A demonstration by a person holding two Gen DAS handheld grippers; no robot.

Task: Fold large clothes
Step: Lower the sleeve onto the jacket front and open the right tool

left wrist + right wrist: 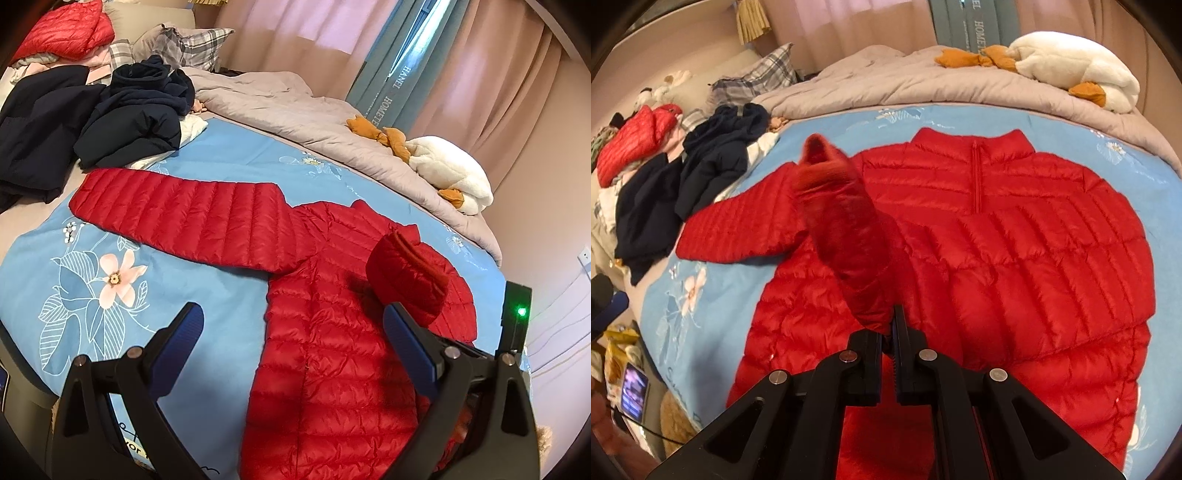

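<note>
Bedding: blue floral sheet [713,273] on the bed, grey duvet [923,81] bunched along its far edge.
Dark garments: navy heap [676,184] at the left of the sheet, just beside the outstretched sleeve's cuff; a second red quilted piece [631,147] lies beyond it near the plaid pillows [757,79].
Left tool [293,328]: fingers spread wide, nothing between them, hovering over the sheet and the jacket's lower body.
Task item: red down jacket [1034,258], spread front-up in the middle of the sheet, collar toward the duvet, zip closed at the neck.
Outstretched sleeve [177,218]: flat on the sheet, pointing left, not yet folded.
Raised sleeve [842,229]: lifted off the bed, cuff uppermost, held over the chest panel.
Right tool [888,332]: closed tight on the raised sleeve near its lower end.
Plush goose [1078,70]: white, on the duvet at far right, well apart from the jacket.
Step in hand: likely folding the first sleeve inward across the body.
Next move: probably lay the sleeve flat on the chest and release; the free tool then has the outstretched sleeve to bring in.
</note>
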